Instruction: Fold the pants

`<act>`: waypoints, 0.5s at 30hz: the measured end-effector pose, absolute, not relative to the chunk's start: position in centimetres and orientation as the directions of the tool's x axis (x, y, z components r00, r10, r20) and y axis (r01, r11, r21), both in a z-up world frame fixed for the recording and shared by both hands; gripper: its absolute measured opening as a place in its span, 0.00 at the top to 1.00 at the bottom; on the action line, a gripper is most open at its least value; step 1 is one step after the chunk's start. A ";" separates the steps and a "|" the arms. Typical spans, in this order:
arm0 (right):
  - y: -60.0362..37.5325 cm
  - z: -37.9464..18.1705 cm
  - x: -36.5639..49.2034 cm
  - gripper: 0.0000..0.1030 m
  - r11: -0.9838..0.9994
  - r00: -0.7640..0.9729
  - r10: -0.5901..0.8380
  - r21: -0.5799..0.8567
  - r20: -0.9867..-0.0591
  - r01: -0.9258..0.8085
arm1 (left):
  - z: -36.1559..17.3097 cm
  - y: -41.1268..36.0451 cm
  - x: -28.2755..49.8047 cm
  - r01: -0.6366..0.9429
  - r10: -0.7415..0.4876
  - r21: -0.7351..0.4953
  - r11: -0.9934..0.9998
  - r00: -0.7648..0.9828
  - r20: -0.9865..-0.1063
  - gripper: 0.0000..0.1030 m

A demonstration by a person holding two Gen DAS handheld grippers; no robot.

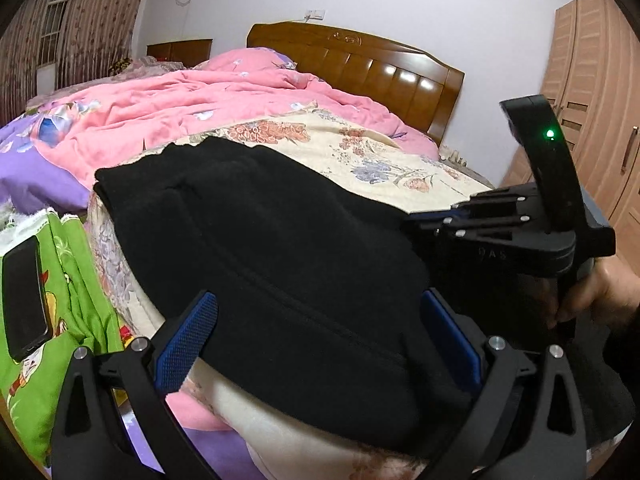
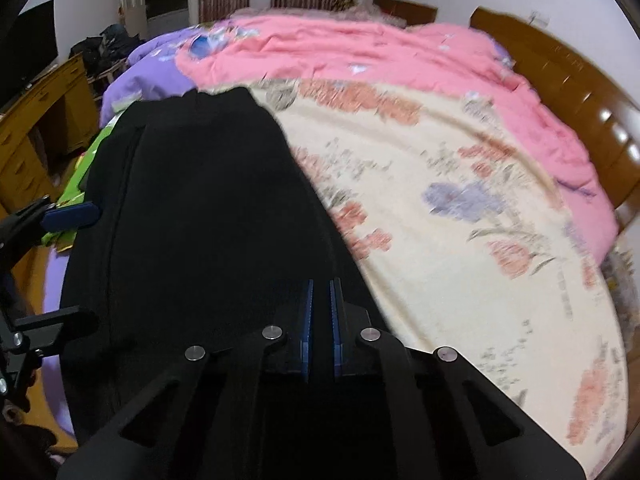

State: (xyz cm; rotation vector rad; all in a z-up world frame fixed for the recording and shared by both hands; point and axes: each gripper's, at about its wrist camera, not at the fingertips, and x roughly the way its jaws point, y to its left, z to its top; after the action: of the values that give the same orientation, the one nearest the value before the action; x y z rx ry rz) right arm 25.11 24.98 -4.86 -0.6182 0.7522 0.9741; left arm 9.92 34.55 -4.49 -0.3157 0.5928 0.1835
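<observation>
Left wrist view: my left claw (image 1: 316, 344) is spread wide over the near end of the black pants (image 1: 256, 248), lying on the floral bedspread (image 1: 384, 160). Right wrist view: my right claw (image 2: 320, 316) is pressed together over the pants' near right edge; whether it pinches cloth, I cannot tell.

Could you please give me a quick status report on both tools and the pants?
Left tool open, straddling the near end of the pants. Right tool shut on the pants' edge. Pants flat on the floral blanket. Phone lies left, clear.
</observation>
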 end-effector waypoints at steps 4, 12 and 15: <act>25.1 -4.3 26.2 0.95 0.502 0.411 0.476 -0.143 -0.777 -0.853 | -3.7 34.6 9.6 -0.266 0.088 -0.250 0.931 0.827 -0.555 0.02; 21.8 -3.2 25.8 0.26 0.526 0.311 0.528 0.017 -0.790 -0.850 | -4.9 33.7 10.7 -0.305 0.165 -0.105 0.946 0.736 -0.656 0.02; 15.2 -0.1 24.3 0.20 0.532 0.407 0.576 -0.053 -0.709 -0.845 | -3.3 34.1 8.4 -0.325 0.175 -0.156 0.933 0.788 -0.590 0.02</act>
State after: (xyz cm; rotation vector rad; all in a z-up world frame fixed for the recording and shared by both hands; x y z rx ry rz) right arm 24.25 15.21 -0.13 -0.4425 0.6928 0.9333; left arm 8.44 34.10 -3.32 -0.2570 0.6069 0.2724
